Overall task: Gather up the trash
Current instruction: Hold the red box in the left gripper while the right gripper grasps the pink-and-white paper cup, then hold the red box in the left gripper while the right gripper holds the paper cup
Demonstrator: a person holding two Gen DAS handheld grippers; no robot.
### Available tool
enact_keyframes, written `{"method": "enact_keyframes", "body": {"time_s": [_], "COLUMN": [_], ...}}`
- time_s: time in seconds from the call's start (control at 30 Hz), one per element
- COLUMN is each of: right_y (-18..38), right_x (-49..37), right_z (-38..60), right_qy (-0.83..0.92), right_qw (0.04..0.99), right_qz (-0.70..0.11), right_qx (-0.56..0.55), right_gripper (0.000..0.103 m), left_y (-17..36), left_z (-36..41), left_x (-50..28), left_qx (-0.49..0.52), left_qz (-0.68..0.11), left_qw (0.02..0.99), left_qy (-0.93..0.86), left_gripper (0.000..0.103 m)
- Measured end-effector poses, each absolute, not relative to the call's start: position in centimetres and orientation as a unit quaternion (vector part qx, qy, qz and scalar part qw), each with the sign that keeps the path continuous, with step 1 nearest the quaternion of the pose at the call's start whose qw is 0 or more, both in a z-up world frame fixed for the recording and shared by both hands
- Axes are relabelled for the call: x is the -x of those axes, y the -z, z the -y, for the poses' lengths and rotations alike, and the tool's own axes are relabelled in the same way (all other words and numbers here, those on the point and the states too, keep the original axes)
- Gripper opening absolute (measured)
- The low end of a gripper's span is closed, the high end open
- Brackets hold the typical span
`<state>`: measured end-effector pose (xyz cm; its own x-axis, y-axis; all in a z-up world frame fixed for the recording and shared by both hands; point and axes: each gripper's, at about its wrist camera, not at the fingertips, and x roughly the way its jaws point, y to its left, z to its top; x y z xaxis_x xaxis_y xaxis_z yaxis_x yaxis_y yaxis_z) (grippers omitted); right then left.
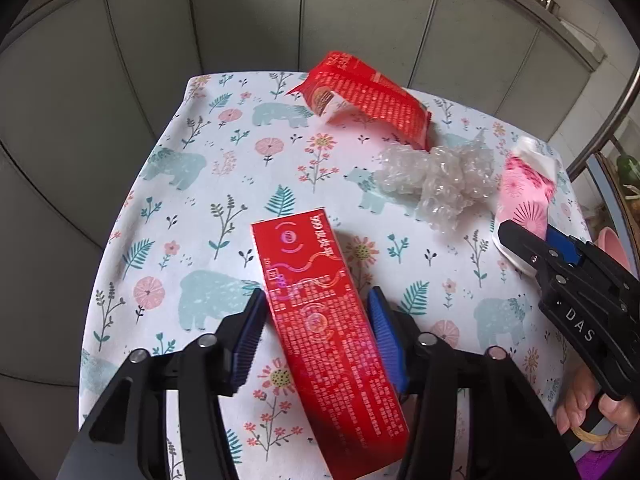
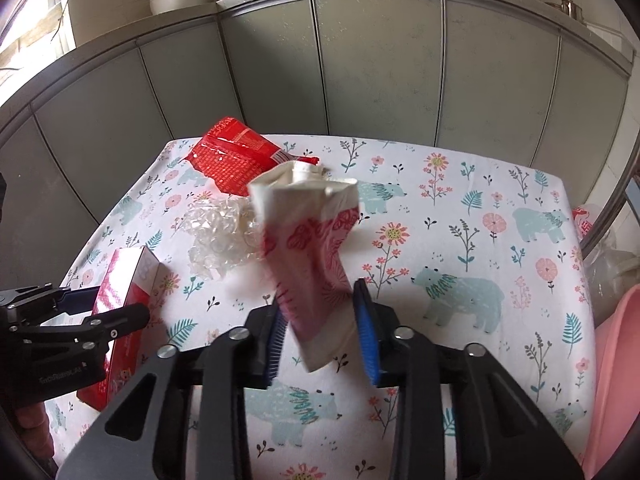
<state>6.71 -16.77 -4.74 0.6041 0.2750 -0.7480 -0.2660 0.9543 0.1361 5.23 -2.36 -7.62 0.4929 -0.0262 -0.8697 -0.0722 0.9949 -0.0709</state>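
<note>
— On the flowered tablecloth [image 1: 168,208], what has each side got?

— Left gripper [image 1: 316,332] has its pads either side of the red box [image 1: 320,320], closed about to the box's width. Right gripper [image 2: 322,332] holds the pink-and-white pouch [image 2: 316,256] raised off the cloth, jaws partly closed on its lower end.

— And what remains?

— A red wrapper [image 1: 368,100] at the far edge, and crumpled bubble wrap [image 1: 436,180] just in front of it.

— How best to carry on?

— I'd squeeze the box squarely across its long sides before lifting — it sits skewed between the pads. The limp pouch may slip, so move it gently.
</note>
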Motion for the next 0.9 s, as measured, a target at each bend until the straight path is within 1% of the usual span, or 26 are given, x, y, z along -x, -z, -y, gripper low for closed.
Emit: {"method": "enact_keyframes", "body": {"time_s": [0.27,0.5,0.9], "right_y": [4.0,2.7,1.3], "right_x": [-4.9,-3.0,-1.1], "right_z": [17.8,18.6,18.6], "right_qy": [-0.146,-0.142,-0.141], "right_qw": [0.897,0.901,0.906], "right_qz": [-0.418,-0.409,-0.398], "right_qx": [-0.019,-0.033,-0.03], "right_gripper": [0.022,0.022,0.022], "left_y": [7.8,7.3,5.7], "left_z": [2.2,1.4,1.0], "left_x": [-4.4,-3.7,-2.6], "left_qx": [0.049,0.063,0.057], "left_qz": [-0.485,-0.471,-0.439], "left_qw": [0.873,0.88,0.897], "left_qy": [-0.005,-0.004,-0.008], "left_gripper": [0.044,0.042,0.04]}}
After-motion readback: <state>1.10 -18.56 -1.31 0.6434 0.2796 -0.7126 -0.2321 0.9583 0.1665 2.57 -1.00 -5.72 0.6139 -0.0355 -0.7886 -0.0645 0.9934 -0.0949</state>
